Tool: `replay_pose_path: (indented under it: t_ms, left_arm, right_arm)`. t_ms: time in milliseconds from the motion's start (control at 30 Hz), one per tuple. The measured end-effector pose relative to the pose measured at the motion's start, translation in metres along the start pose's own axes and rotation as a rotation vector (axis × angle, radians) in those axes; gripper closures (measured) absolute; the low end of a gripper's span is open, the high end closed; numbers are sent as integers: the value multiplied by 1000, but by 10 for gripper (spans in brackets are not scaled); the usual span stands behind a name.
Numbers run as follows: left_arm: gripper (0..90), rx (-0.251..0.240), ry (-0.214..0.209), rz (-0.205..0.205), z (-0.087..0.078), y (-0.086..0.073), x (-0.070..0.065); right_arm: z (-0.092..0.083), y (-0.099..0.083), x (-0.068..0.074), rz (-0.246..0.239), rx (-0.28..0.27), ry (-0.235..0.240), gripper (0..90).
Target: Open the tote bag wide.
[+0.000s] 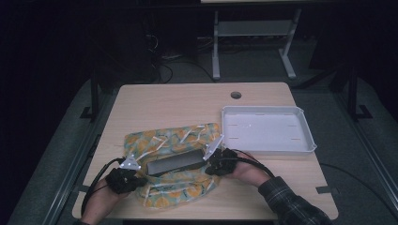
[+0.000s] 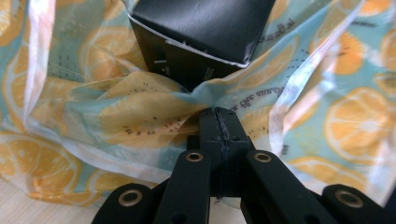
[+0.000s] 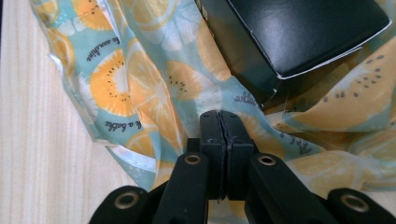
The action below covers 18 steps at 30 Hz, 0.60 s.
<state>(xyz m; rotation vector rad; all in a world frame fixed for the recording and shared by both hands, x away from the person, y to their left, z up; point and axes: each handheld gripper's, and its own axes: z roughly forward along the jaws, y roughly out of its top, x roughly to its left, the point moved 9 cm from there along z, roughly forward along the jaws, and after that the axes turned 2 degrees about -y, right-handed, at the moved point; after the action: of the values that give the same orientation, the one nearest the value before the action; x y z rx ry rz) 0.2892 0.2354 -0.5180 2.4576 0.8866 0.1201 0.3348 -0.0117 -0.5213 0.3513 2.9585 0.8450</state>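
The left gripper (image 1: 133,171) sits at the left end of the black box (image 1: 175,161), its 2 jaws pressed together on a pinched fold of the orange-print cloth (image 1: 162,140). In the left gripper view, the fold bunches right at the jaw tips (image 2: 219,122), and the box's end (image 2: 201,42) stands just beyond them, resting on the cloth (image 2: 327,116). The right gripper (image 1: 217,161) sits at the box's other end, jaws likewise clamped together on the cloth. In the right gripper view, the cloth (image 3: 140,93) runs in between the tips (image 3: 220,122), with the box (image 3: 299,37) just ahead and to the right of them. A white tray (image 1: 307,143) lies beyond the right gripper on the wooden table (image 1: 164,101).
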Motion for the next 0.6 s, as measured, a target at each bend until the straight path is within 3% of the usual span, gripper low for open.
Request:
replay_pose_path:
  t_ms: [167,400,600]
  left_arm:
    - [896,14,29,17,6,1,6]
    - [897,9,43,3,5,1,14]
    - [896,5,42,6,5,1,14]
  right_arm:
    - [4,-1,1,-5,13,4,882]
    - [4,-2,2,-13,20,7,879]
    - [-9,2,3,-21,-29,29,840]
